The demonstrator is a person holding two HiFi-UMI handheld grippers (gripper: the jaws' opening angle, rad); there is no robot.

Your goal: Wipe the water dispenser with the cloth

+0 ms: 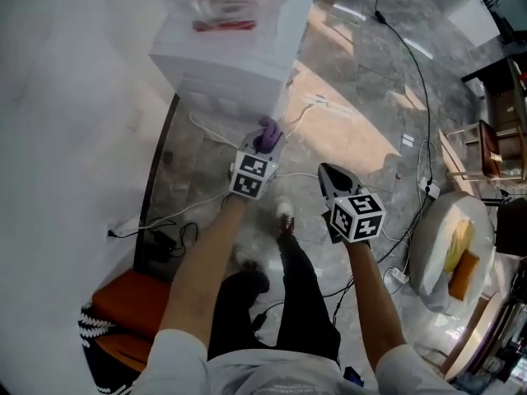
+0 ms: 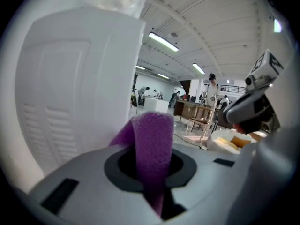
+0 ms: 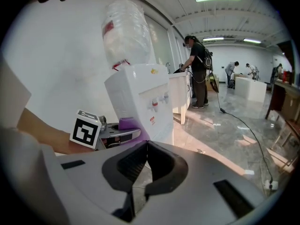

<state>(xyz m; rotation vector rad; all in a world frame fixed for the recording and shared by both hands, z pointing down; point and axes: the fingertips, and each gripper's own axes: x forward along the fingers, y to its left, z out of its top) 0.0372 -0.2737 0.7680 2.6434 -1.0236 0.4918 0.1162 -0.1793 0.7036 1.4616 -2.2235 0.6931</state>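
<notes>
The white water dispenser (image 1: pixel 239 56) stands on the grey stone floor (image 1: pixel 362 97) against a white wall, with a clear bottle (image 3: pixel 125 32) upended on top. The purple cloth (image 2: pixel 152 144) is down at the dispenser's side, just in front of the panel with the slotted vents. No view settles whether the cloth touches the panel.

The left tongs (image 1: pixel 265 142) are clenched on the cloth, a folded strip of it rising from between the jaws. In the right gripper view the same cloth (image 3: pixel 129 124) shows as a purple lump at the tip of the left tongs (image 3: pixel 112 136), low beside the dispenser's body.

The right tongs (image 3: pixel 147 143) hang apart from the dispenser, out over the floor to the right of the left pair. Their jaws are pressed together with nothing between them.

White cables (image 1: pixel 206 130) trail across the floor at the dispenser's foot.
</notes>
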